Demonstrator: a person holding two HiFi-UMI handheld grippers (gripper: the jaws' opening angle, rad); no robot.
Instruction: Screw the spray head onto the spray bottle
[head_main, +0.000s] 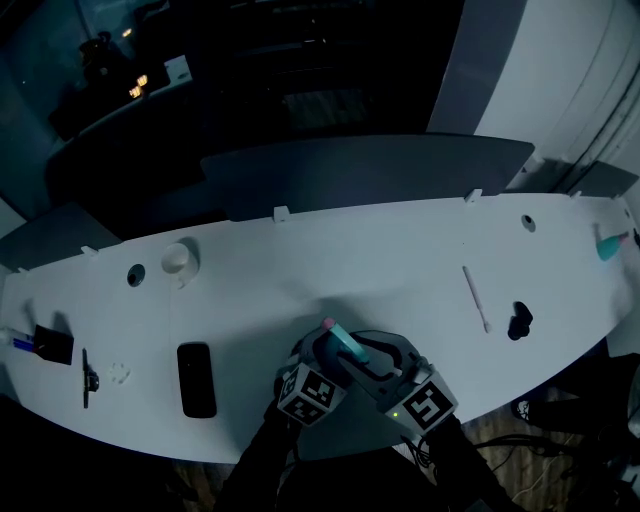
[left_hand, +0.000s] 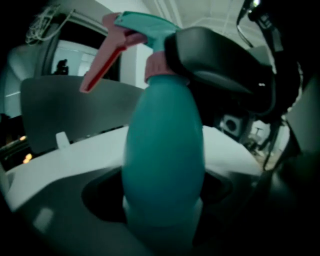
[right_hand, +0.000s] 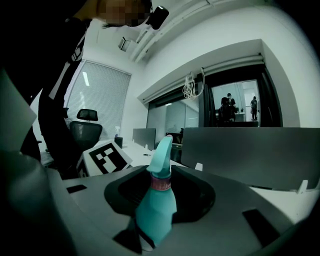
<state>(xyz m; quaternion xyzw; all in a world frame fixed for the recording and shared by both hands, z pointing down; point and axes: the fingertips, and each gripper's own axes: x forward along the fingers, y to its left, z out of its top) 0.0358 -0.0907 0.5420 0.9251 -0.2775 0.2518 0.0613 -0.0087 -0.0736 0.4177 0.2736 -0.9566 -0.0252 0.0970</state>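
Note:
A teal spray bottle (head_main: 352, 346) with a pink-triggered spray head (head_main: 329, 325) is held upright over the white table's (head_main: 300, 270) front edge, between both grippers. In the left gripper view its wide teal body (left_hand: 162, 150) fills the gap of my left gripper (left_hand: 162, 202), whose jaws close on its lower part. The spray head (left_hand: 142, 27) sits on a pink collar (left_hand: 155, 67), and the right gripper's dark jaw (left_hand: 215, 65) wraps it from the right. In the right gripper view the bottle (right_hand: 156, 212) stands between my right gripper's (right_hand: 160, 200) jaws, with the left gripper's marker cube (right_hand: 106, 157) beside it.
On the table lie a black flat slab (head_main: 196, 379), a white cup (head_main: 177, 258), a thin white stick (head_main: 475, 297), a small black object (head_main: 519, 321) and a black box (head_main: 52, 345). A dark partition (head_main: 360, 175) runs along the far edge. Another teal item (head_main: 608, 246) lies far right.

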